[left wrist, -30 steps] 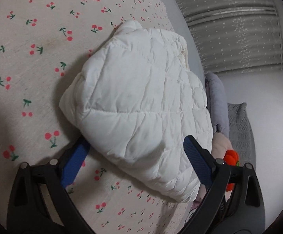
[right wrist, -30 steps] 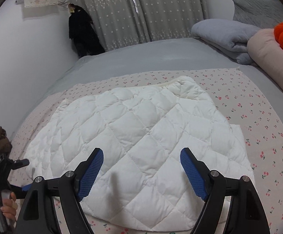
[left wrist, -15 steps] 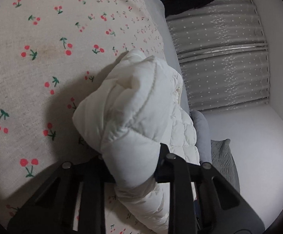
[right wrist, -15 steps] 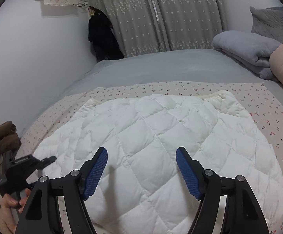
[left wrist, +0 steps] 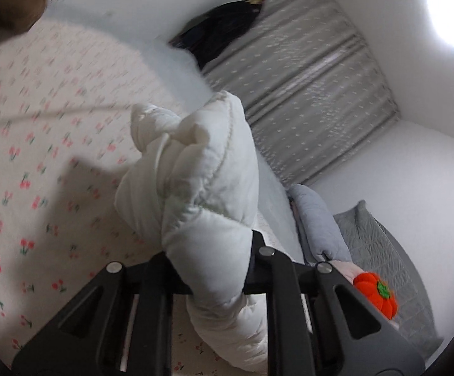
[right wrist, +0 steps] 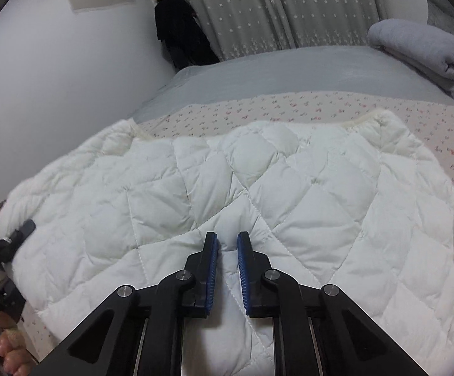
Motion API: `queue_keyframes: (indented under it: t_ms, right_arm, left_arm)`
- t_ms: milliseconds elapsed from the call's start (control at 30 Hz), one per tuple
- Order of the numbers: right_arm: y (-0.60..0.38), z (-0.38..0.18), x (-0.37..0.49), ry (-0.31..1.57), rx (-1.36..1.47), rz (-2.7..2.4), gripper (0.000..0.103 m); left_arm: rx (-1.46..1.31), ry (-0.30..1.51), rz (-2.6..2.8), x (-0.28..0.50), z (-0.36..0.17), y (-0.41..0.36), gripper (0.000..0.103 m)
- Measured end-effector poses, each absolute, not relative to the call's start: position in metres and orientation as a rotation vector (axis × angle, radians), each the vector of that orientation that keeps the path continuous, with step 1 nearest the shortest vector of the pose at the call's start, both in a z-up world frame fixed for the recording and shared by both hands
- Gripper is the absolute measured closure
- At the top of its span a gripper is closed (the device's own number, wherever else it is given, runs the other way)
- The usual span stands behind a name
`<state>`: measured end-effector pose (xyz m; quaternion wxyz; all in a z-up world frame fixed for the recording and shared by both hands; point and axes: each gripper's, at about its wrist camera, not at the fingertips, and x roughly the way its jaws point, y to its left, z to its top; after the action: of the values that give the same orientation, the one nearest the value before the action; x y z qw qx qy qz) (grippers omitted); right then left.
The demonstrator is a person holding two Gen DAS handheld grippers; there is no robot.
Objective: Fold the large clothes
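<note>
Jacket spread on cherry-print sheet. Left gripper clamps a bunched corner (lifted); right gripper just closed, pinching quilting.

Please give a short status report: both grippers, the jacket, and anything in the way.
Left gripper shut on white jacket, edge bunched up. Right gripper just closed, pinching the jacket's near edge. Nothing in the way on the cherry sheet.
</note>
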<state>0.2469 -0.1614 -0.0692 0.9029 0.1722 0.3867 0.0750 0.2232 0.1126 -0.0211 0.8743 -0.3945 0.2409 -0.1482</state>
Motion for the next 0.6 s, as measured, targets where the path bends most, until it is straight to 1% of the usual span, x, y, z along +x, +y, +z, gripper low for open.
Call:
queue_keyframes:
  t_ms: [167,300,433,533,600]
  right_arm:
    - [-0.161,-0.098,0.254,0.834,0.498,0.219,0.092]
    - [-0.165,-0.115,0.253,0.825,0.537,0.229,0.095]
    - [-0.176,-0.121,0.252,0.821,0.616,0.248,0.096]
    - [-0.2,-0.121,0.247,0.823,0.761,0.291,0.096]
    - [-0.215,-0.116,0.24,0.851,0.807,0.305,0.095]
  left_arm:
    - [-0.617,0.433,-0.45,0.232,0.021,0.079,0.085]
    - [-0.397,0.448,-0.572,0.246,0.045,0.022,0.085]
    - [-0.208,0.487,-0.703,0.249,0.049,-0.04,0.084]
    - [-0.165,0.516,-0.786,0.254,0.044,-0.056,0.083]
    - [-0.138,0.529,-0.811,0.256,0.046,-0.061,0.083]
